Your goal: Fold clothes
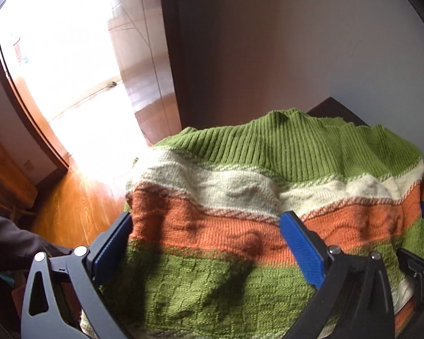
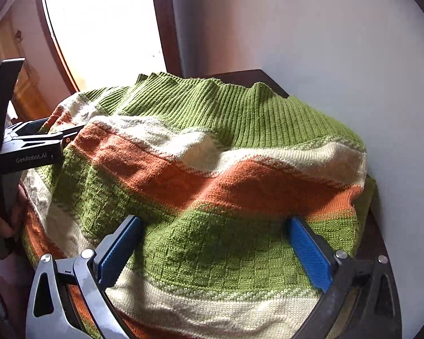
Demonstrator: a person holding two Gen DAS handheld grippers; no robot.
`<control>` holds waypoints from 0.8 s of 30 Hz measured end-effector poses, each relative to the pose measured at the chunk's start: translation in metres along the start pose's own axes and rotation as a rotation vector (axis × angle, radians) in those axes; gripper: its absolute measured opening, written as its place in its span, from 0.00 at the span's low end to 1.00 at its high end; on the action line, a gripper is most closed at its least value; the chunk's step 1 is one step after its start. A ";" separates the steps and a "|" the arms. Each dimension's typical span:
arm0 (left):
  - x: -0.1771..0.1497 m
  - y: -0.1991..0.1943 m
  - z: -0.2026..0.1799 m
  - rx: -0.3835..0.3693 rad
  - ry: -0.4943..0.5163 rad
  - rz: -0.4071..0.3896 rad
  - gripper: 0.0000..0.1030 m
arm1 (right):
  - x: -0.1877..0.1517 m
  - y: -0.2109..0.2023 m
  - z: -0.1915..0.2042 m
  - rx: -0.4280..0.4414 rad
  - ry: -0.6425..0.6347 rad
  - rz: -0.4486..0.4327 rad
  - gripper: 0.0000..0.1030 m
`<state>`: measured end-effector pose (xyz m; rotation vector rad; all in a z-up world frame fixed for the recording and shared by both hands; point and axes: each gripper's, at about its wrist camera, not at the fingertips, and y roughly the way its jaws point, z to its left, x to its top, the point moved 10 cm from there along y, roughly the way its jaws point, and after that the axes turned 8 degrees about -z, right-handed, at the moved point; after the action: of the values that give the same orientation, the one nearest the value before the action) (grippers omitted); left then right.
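Left gripper (image 1: pixel 206 237) stood wide, blue pads apart, sweater (image 1: pixel 240 212) bulging between them, unpinched. Right gripper (image 2: pixel 214 243) likewise spread over the knit, nothing clamped. Judged: both poised over the same layer to seize or flatten it for a fold. Sweater lay heaped on a dark table (image 2: pixel 257 76), ribbed green hem (image 2: pixel 240 113) at the far side, toward the wall (image 2: pixel 339 56). Open door (image 1: pixel 144 56) stood left of the sweater, floor bright beyond.
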<state>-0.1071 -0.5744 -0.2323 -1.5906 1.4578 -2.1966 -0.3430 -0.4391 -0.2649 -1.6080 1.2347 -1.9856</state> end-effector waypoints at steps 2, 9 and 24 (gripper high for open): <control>0.002 0.000 -0.003 0.030 -0.015 0.002 1.00 | 0.011 0.008 -0.005 0.006 -0.020 0.010 1.00; 0.003 0.028 -0.031 0.074 -0.031 -0.003 1.00 | 0.030 0.020 -0.008 0.026 -0.056 0.039 1.00; 0.002 0.029 -0.063 -0.063 0.077 -0.004 1.00 | -0.046 -0.050 0.004 -0.101 0.114 0.024 1.00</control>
<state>-0.1690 -0.5513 -0.2531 -1.5440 1.5603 -2.2601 -0.3104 -0.3797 -0.2564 -1.5363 1.4113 -2.0559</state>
